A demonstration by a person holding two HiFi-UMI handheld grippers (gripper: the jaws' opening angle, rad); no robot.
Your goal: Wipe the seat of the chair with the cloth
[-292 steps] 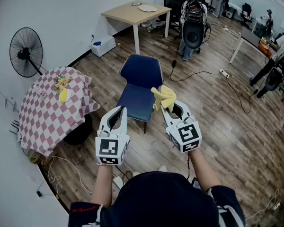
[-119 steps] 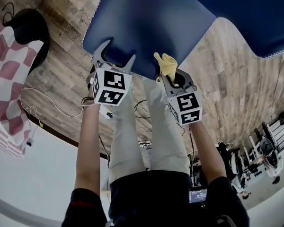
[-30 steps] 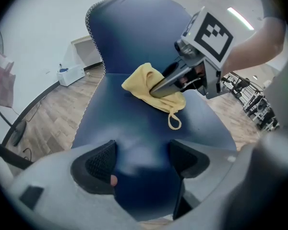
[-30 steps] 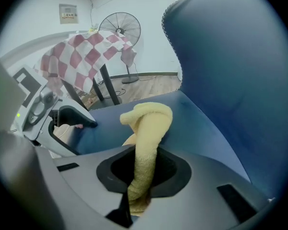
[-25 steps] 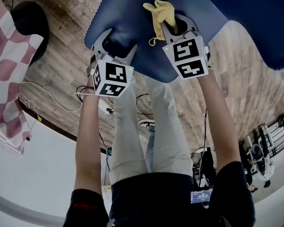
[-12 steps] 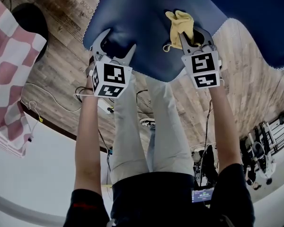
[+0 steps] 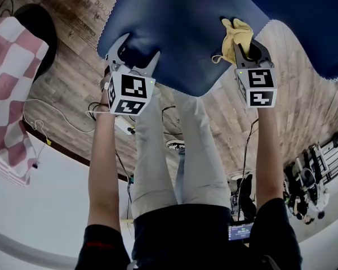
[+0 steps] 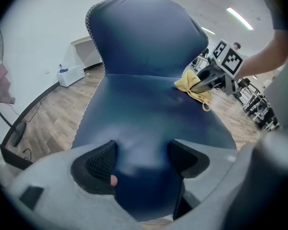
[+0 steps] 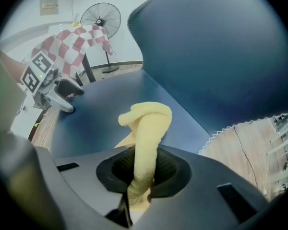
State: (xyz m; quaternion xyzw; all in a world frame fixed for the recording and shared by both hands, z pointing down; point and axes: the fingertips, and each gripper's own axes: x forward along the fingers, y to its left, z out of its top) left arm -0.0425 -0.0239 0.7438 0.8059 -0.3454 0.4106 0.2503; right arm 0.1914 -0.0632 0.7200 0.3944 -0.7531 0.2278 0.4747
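The blue chair seat (image 7: 186, 32) fills the top of the head view, with its backrest (image 8: 144, 37) rising behind in the left gripper view. My right gripper (image 7: 243, 45) is shut on the yellow cloth (image 7: 235, 37), which lies against the seat's right front part; the cloth (image 9: 146, 128) bunches up out of the jaws. My left gripper (image 7: 132, 52) is open, its jaws straddling the seat's front left edge (image 8: 139, 166). The right gripper (image 8: 206, 79) shows across the seat from the left gripper view.
A table with a red-checked cloth (image 7: 8, 89) stands at the left, a fan (image 9: 101, 18) beyond it. Cables (image 7: 56, 114) lie on the wooden floor (image 7: 62, 66). My legs (image 7: 174, 151) are right below the seat's front edge.
My right gripper has slid the cloth rightward across the seat, from the middle front to the right edge. The left gripper has stayed at the front left edge.
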